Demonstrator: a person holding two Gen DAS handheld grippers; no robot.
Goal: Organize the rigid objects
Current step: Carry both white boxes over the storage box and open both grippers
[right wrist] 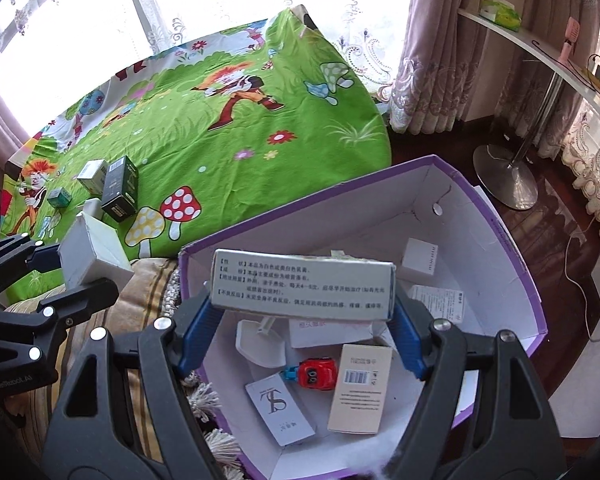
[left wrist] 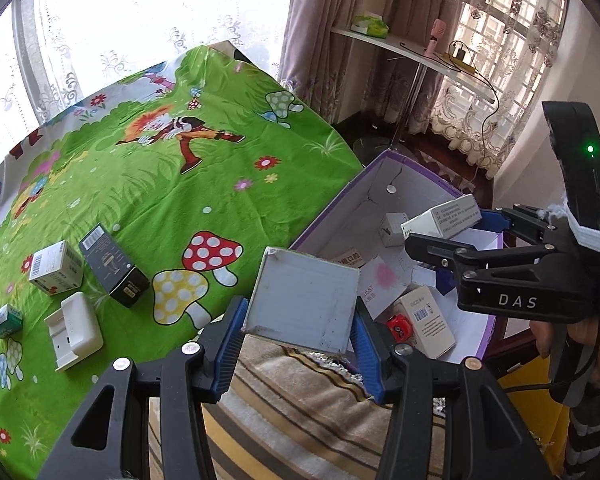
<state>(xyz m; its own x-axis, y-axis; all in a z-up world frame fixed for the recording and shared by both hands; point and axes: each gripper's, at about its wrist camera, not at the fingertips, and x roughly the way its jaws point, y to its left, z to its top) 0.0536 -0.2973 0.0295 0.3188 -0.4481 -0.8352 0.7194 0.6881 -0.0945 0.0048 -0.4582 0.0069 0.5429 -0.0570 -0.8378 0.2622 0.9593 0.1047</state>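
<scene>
- The purple-rimmed storage box stands open just off the edge of the green cartoon sheet; it already holds several small cartons, a card and a red toy car.
- The long printed carton hangs over the box's near-left part, above the opening; its long axis runs crosswise between the fingers, roughly along the box's near wall.
- The right gripper clamps this carton end to end, its blue pads pressing on the two short ends, so the jaws stand wide.
- The white square box is not yet over the opening: it sits above the striped blanket, just left of the box's near corner.
- The left gripper grips it by two opposite sides, jaws about half spread, pads tight on the cardboard.
- In my judgement the right hand is nearer a drop; the left must carry further right first.
- More cartons lie well apart on the sheet, among them a dark barcoded one.
</scene>
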